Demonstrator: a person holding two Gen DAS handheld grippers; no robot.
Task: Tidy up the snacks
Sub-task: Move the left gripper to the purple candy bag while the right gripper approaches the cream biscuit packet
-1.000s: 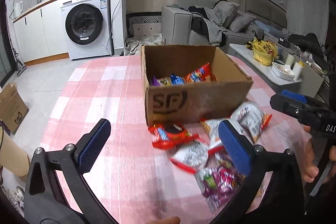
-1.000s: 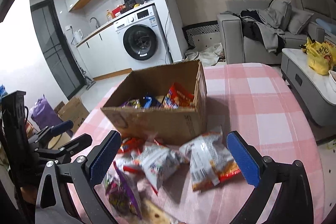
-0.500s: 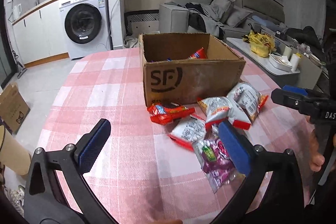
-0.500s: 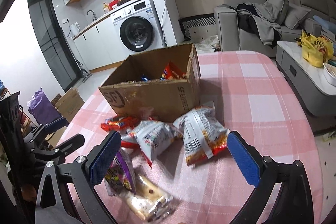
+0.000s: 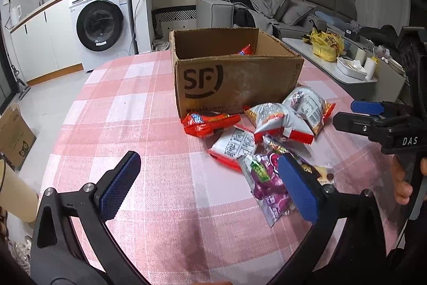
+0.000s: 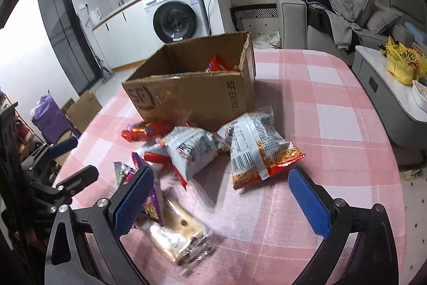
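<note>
table point(image 5: 149, 108): pink checked cloth | on it: cardboard box point(image 5: 234, 87), snack packets point(image 6: 218, 151) loose beside box

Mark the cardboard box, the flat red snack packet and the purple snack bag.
cardboard box point(image 5: 234, 82): left wrist view, front wall beside the printed logo.
flat red snack packet point(image 5: 210, 122): left wrist view, middle of the wrapper.
purple snack bag point(image 5: 267, 180): left wrist view, front face.

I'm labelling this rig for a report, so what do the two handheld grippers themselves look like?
Both match: the left gripper and right gripper have matte black angular frames with silver screws, and jaws faced with textured blue rubber pads. From the left wrist view, the right gripper's body carries white "DAS" lettering, and bare fingers show on its handle. No cables are visible.
</note>
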